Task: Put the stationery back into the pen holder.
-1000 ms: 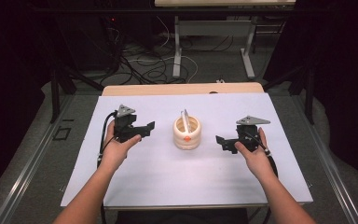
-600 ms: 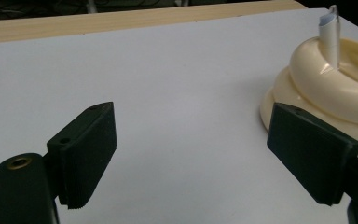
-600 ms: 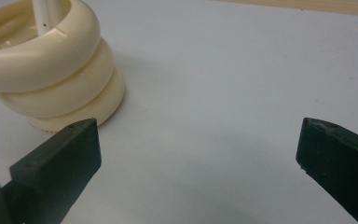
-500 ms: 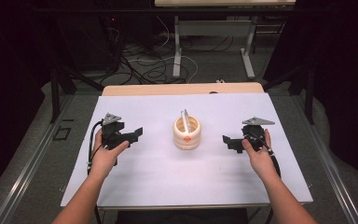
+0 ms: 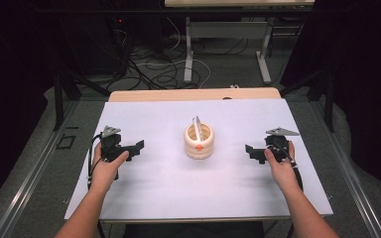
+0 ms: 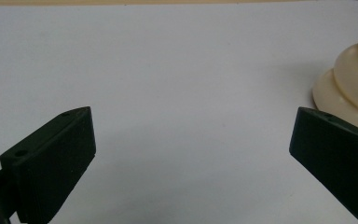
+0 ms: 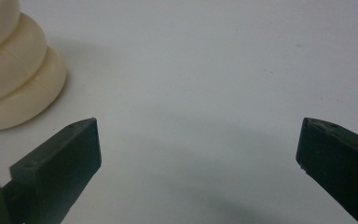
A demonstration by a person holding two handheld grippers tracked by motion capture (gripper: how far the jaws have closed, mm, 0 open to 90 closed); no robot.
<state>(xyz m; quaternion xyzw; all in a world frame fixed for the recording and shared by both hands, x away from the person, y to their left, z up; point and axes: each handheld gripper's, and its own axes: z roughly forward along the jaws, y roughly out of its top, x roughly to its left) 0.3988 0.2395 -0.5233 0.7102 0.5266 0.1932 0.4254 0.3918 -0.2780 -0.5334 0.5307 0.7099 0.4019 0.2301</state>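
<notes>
A cream ribbed holder (image 5: 199, 141) stands at the middle of the white table (image 5: 178, 183), with a thin metal tool leaning inside it and an orange spot on its front. My left gripper (image 5: 137, 148) rests low on the table to the left of it, open and holding nothing. The right gripper (image 5: 251, 151) sits at the right, open and bare as well. The holder's ribbed side (image 6: 352, 86) shows at the right edge of the left gripper view, beyond my left gripper (image 6: 191, 144). In the right gripper view the holder (image 7: 14, 74) is at upper left, past my right gripper (image 7: 198, 149).
A wooden strip (image 5: 193, 94) borders the table's far edge. Beyond it are cables (image 5: 149, 69) on the floor and the legs of another table (image 5: 188, 49). Metal rails run along both sides.
Both hands have pulled back toward the near edge and outward, away from the holder, and lowered to the table. The jaws stay open.
</notes>
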